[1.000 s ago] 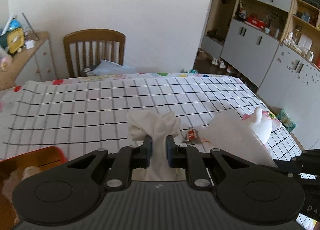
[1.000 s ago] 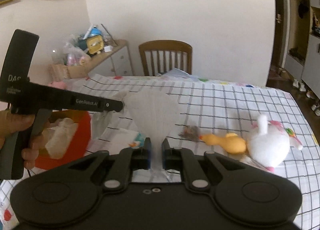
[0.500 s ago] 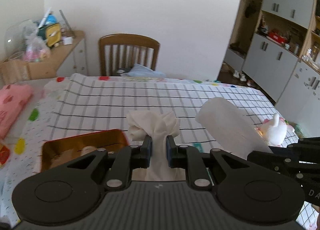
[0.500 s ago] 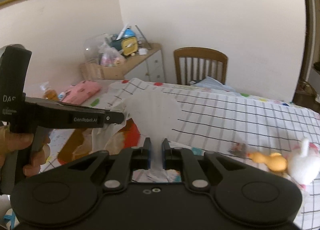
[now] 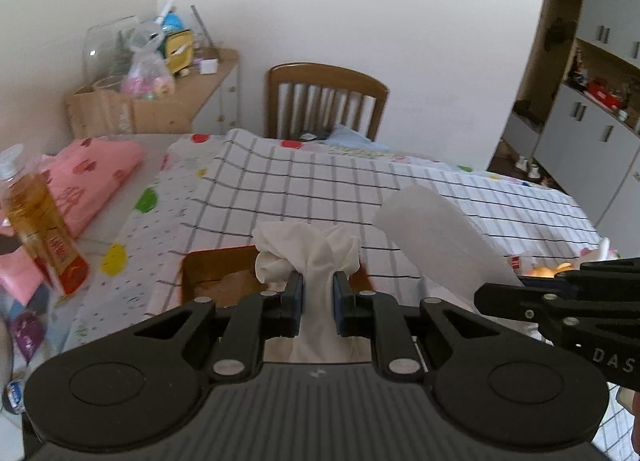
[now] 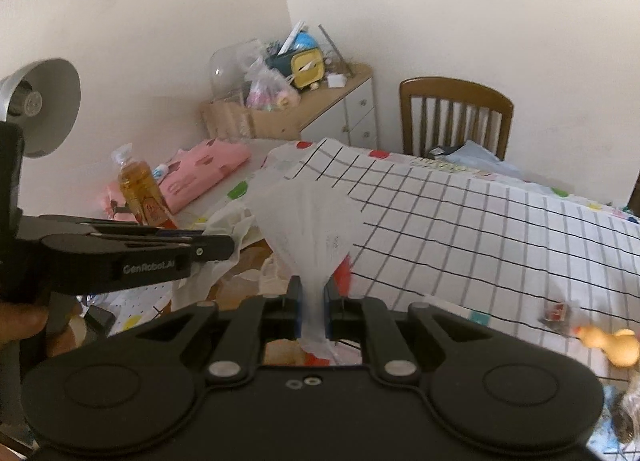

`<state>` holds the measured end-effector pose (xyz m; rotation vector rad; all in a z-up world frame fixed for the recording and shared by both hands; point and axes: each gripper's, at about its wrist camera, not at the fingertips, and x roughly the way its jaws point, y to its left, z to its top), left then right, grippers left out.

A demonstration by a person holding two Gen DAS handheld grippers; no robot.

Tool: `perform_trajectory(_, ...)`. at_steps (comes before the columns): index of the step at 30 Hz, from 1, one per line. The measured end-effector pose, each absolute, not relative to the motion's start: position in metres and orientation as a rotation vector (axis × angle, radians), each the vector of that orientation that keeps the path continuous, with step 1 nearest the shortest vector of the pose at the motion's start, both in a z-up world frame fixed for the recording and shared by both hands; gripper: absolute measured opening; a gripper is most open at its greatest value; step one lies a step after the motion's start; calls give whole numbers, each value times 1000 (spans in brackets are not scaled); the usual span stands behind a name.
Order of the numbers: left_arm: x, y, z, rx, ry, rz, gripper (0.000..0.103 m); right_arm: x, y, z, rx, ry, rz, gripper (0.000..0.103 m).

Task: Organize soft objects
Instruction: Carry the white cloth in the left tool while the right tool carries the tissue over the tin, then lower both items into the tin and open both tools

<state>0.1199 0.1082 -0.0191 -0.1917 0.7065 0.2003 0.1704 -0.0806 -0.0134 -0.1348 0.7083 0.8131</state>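
My left gripper (image 5: 318, 293) is shut on a bunched white cloth (image 5: 312, 249) and holds it over an orange-brown tray (image 5: 208, 273) on the checked tablecloth. My right gripper (image 6: 313, 309) is shut on a thin translucent white tissue (image 6: 308, 221) that fans out above the fingers, also over the tray (image 6: 240, 277). In the left wrist view the tissue (image 5: 436, 229) shows at right with the right gripper's body (image 5: 560, 301). In the right wrist view the left gripper's body (image 6: 132, 257) shows at left with the cloth (image 6: 232, 225) at its tip.
A yellow duck toy (image 6: 608, 343) and a small wrapper (image 6: 554, 311) lie on the table at right. An oil bottle (image 5: 44, 221) and pink folded cloth (image 5: 88, 181) sit at left. A wooden chair (image 5: 326, 105) stands behind the table, a cluttered cabinet (image 5: 168, 97) beyond.
Both grippers have swung left with their cloth and tissue, from the middle of the table to over the orange tray. The plush toy has left both views.
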Motion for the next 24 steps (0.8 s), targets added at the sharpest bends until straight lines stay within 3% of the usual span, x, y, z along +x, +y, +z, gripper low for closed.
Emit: perform_trajectory(24,145,142,-85,-207,886,271,15,214,17,-86,-370,877,832,15)
